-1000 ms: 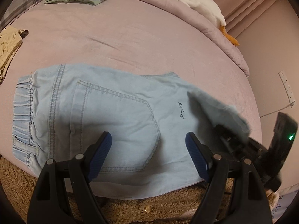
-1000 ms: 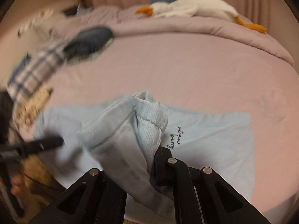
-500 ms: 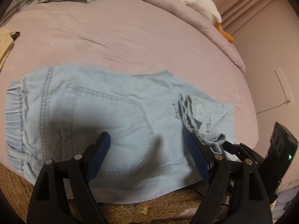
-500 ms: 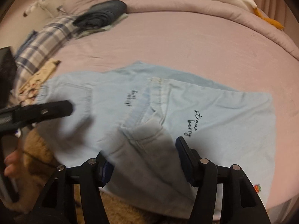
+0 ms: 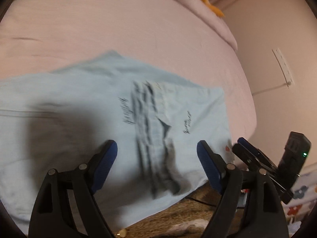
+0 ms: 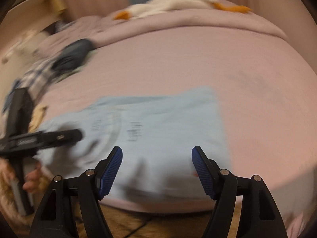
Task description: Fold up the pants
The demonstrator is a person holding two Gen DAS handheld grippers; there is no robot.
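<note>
Light blue denim pants (image 5: 83,107) lie flat on the pink bed, one leg end folded back with a rumpled hem (image 5: 152,130) near the front edge. My left gripper (image 5: 157,158) is open and empty, just above that fold. My right gripper (image 6: 156,168) is open and empty over the pants (image 6: 168,127) near the bed's front edge. The right gripper also shows in the left wrist view (image 5: 255,156), at the right. The left gripper shows in the right wrist view (image 6: 49,138), at the left. Both views are blurred.
A white plush goose (image 6: 178,2) lies on the rolled blanket at the back. A dark folded garment (image 6: 73,55) and plaid cloth sit at the back left. A brown rug (image 5: 178,218) lies below the bed edge. A wall socket (image 5: 283,67) is at the right.
The right gripper let go of the pant leg it was holding; the leg now lies folded on the pants. Both grippers have moved to the right, and the right one has drawn back.
</note>
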